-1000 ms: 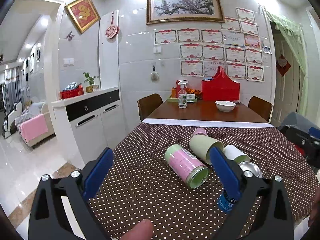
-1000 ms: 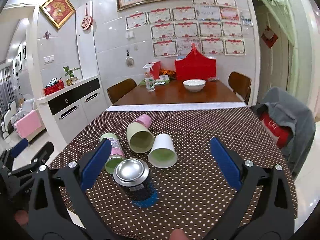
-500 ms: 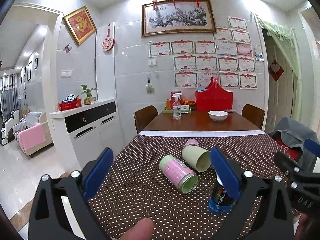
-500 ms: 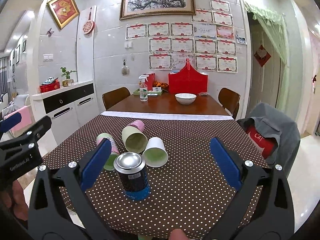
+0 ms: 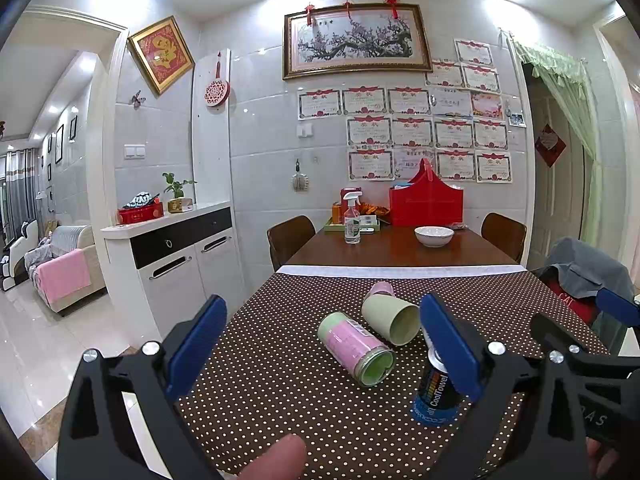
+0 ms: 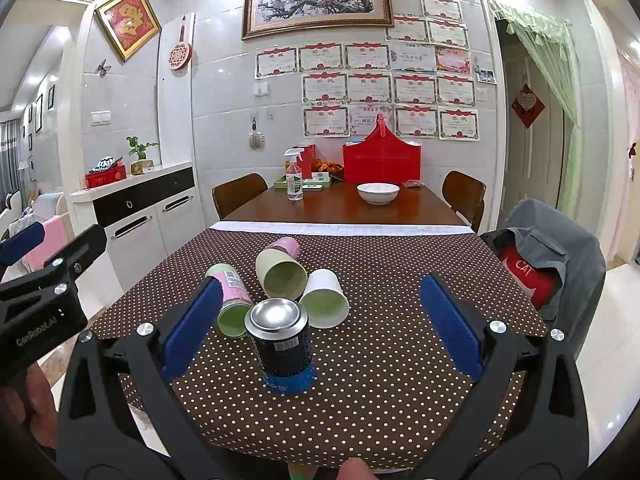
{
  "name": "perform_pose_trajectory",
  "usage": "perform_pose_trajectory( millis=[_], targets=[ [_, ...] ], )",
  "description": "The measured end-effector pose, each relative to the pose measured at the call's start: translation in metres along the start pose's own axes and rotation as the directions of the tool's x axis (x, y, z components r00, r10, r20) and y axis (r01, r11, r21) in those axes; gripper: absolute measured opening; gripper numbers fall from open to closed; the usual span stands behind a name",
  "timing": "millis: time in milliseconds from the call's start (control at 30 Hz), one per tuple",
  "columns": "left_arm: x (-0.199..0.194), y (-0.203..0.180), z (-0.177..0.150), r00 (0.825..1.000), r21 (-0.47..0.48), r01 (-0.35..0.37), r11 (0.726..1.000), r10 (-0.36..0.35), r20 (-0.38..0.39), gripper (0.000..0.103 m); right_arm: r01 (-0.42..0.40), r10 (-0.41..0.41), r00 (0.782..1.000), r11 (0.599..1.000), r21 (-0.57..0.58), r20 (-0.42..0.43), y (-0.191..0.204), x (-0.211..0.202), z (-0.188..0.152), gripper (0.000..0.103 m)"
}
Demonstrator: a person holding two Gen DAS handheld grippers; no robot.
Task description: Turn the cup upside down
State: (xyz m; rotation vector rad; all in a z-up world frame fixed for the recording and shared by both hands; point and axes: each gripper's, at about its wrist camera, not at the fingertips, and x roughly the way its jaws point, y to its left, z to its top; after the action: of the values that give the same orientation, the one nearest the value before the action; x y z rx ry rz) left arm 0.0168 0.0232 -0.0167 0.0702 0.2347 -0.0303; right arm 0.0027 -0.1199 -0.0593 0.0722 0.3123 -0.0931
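Several cups lie on their sides on the brown dotted tablecloth (image 6: 380, 344): a pale green cup (image 6: 281, 274), a white cup (image 6: 325, 298), a small pink cup (image 6: 285, 246) behind them, and a pink-labelled green cup (image 6: 232, 296). A dark can-shaped cup (image 6: 282, 344) stands with its metal base up. In the left wrist view I see the green cup (image 5: 390, 319), the pink-labelled cup (image 5: 356, 348) and the dark cup (image 5: 436, 392). My left gripper (image 5: 324, 344) and right gripper (image 6: 316, 324) are open, empty, held back near the table's front edge.
Beyond the cloth, the wooden table holds a white bowl (image 6: 378, 193), a spray bottle (image 6: 294, 180) and a red box (image 6: 381, 160). Chairs stand at both sides; a grey jacket (image 6: 552, 252) hangs on the right chair. A white cabinet (image 6: 148, 216) is on the left.
Both grippers have drawn back and risen from the table, so the cups look farther away. The cups and the dark can have not moved. Both grippers stay open.
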Motion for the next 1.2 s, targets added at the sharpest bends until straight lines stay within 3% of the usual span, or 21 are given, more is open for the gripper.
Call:
perform_pose_trajectory(
  millis=[1200],
  targets=[
    [-0.0029,-0.0011,0.0051,1.000,-0.003,0.003,1.000,-0.003,0.000,0.096,-0.008,0.008,1.000,1.000,0.007,-0.003,0.0016,-0.0002,0.0018,0.097]
  ],
)
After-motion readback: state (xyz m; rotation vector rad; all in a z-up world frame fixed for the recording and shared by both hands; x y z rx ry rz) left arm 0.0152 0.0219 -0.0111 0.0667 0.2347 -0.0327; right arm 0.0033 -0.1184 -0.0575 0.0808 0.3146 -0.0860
